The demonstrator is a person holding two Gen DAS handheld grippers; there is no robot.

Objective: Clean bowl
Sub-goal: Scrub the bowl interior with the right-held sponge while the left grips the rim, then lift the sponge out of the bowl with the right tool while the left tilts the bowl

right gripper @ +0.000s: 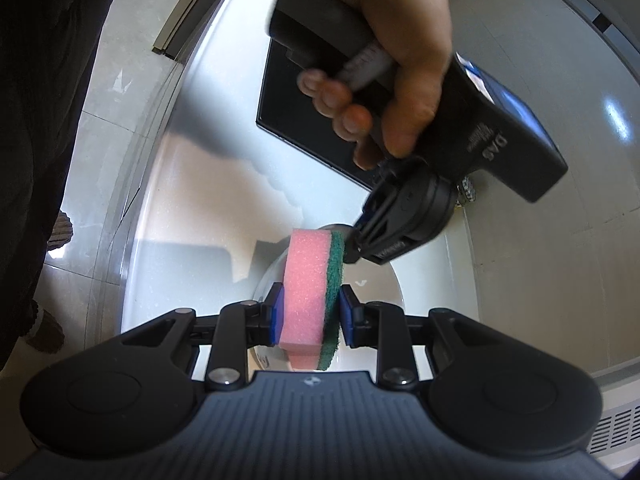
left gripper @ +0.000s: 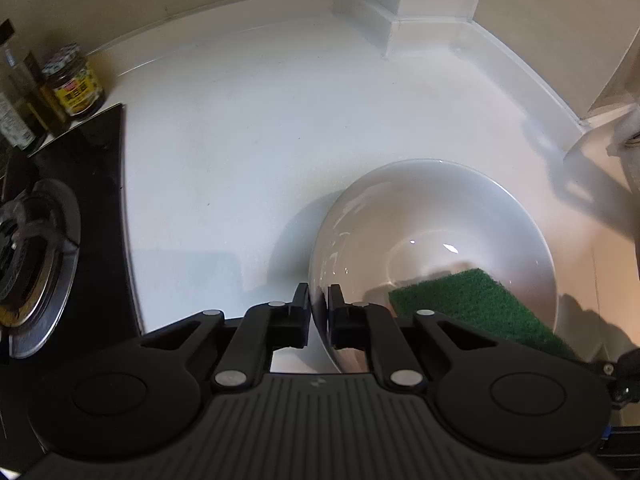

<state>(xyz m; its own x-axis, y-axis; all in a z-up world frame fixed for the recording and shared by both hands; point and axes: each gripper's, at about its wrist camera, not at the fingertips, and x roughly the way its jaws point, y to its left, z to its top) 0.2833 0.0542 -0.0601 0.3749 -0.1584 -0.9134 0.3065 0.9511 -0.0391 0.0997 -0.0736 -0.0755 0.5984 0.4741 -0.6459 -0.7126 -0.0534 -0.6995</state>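
Left wrist view: your left gripper clamps the bowl rim, your right gripper clamps the sponge inside it; scrubbing appears underway.

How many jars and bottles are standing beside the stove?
3 visible: a jar with a yellow label at the counter's back left, a dark bottle left of it, and a clear bottle at the picture's edge. More may be hidden.

"DAS" in white letters on the black body of the left gripper, with smaller script beside it, unreadable. Jar carries a yellow label with red mark and dark characters, too blurred to read.
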